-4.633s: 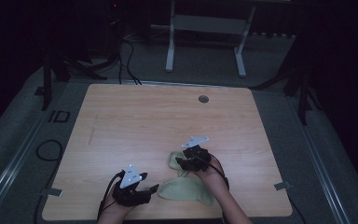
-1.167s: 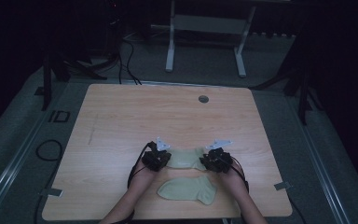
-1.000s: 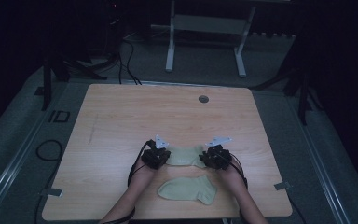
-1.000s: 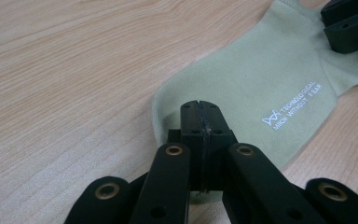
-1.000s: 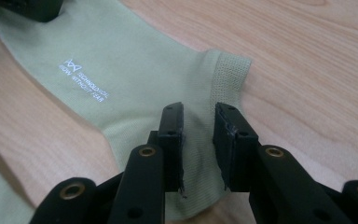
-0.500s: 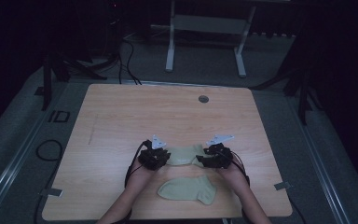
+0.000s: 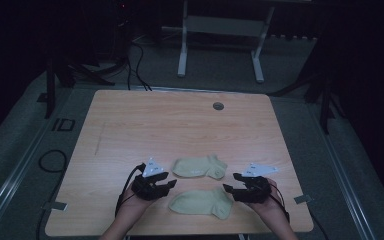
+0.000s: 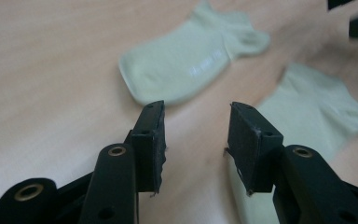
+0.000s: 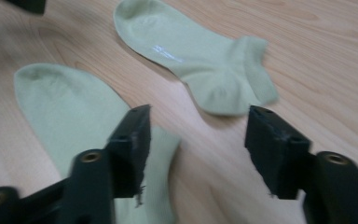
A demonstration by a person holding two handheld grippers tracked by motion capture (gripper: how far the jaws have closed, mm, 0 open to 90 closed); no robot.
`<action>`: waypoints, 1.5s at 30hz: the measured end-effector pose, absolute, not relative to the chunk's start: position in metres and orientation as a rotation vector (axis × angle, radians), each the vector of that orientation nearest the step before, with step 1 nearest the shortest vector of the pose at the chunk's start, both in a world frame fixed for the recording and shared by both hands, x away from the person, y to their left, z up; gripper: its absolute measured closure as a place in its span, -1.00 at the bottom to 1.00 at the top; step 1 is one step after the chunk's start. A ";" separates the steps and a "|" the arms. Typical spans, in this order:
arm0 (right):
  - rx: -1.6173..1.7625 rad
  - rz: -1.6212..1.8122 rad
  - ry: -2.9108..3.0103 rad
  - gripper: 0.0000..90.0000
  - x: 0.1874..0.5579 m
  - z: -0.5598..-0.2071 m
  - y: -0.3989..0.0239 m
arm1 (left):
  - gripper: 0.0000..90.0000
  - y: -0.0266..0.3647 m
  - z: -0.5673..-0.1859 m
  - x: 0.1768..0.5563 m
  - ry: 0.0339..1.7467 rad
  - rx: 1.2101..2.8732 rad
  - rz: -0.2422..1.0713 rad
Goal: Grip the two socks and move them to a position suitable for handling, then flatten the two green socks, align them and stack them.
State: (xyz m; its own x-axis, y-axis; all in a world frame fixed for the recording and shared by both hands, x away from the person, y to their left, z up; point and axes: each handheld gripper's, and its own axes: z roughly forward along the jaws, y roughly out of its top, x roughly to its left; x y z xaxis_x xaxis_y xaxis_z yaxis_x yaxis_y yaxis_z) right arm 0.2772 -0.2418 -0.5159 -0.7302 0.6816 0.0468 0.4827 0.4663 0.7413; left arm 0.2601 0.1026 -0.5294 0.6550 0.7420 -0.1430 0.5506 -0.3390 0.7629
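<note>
Surface: wooden table in a dark room, with grey floor around it and a white stand beyond its far edge.
Left gripper: my left gripper hovers near the table's front edge with its jaws apart and nothing between them; they have just been opening.
Left gripper view: the bare pads frame plain wood, and the far sock lies ahead, clear of them.
Far sock: this pale green sock lies flat between my two grippers, a little farther from me than they are.
Near sock: the near sock lies flat just in front of the far one, apart from it, with its toe end close to my left gripper.
Right gripper: my right gripper is released too, gripping nothing.
Right gripper view: one pad hangs over the near sock's cuff end; the blur leaves it unclear, but it looks not to be touching.
</note>
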 end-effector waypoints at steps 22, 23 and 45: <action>1.016 1.065 2.502 0.23 0.245 -0.539 -0.239 | 0.12 0.083 -0.557 0.226 1.008 2.111 0.219; 1.009 1.060 2.509 0.23 0.246 -0.540 -0.238 | 0.12 0.082 -0.558 0.226 1.003 2.114 0.221; 1.006 0.970 2.567 0.87 0.254 -0.557 -0.228 | 0.92 0.072 -0.566 0.228 0.979 2.174 0.291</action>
State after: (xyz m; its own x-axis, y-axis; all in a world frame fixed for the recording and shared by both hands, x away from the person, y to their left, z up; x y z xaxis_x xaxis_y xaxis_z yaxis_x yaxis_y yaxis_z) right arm 0.2539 -0.2277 -0.5569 -0.7418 0.6697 0.0351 0.5256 0.5481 0.6506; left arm 0.2281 0.0718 -0.5661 0.6858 0.7229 -0.0842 0.5597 -0.4500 0.6959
